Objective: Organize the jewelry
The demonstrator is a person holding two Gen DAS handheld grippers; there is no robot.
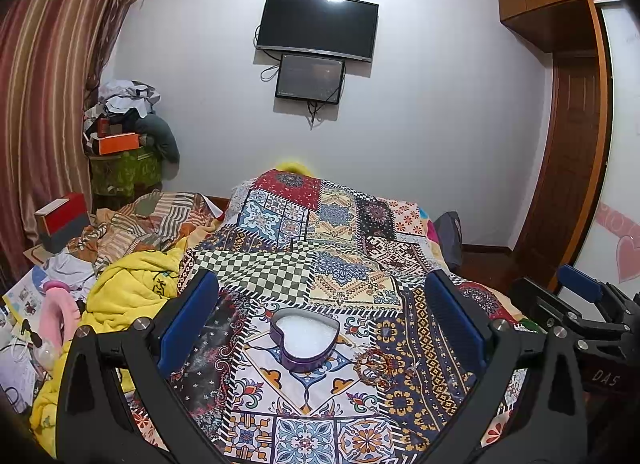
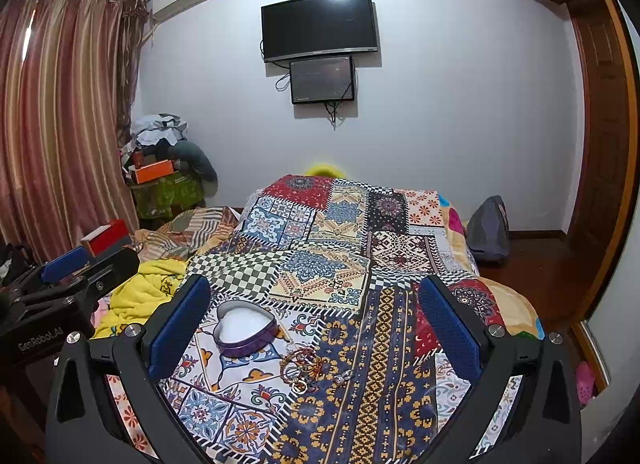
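A purple heart-shaped box (image 1: 305, 338) (image 2: 245, 328) with a white lining lies open on the patterned bedspread (image 1: 352, 256) (image 2: 360, 248). Just right of it lies a small heap of jewelry (image 1: 376, 368) (image 2: 306, 368): reddish beaded bracelets, rings and a silver piece. My left gripper (image 1: 322, 288) hovers above the box, jaws wide apart, nothing between them. My right gripper (image 2: 316, 290) is likewise open and empty, with the jewelry between its blue pads (image 2: 448, 328). Each gripper shows at the edge of the other's view.
A crumpled yellow blanket (image 1: 128, 284) (image 2: 136, 296) and striped bedding lie left of the bedspread. A red box (image 1: 62, 216) sits further left, near striped curtains (image 2: 60, 124). A cluttered pile (image 1: 124, 136) stands in the corner. Two screens (image 1: 316, 28) hang on the wall. Wooden wardrobe (image 1: 560, 144) at right.
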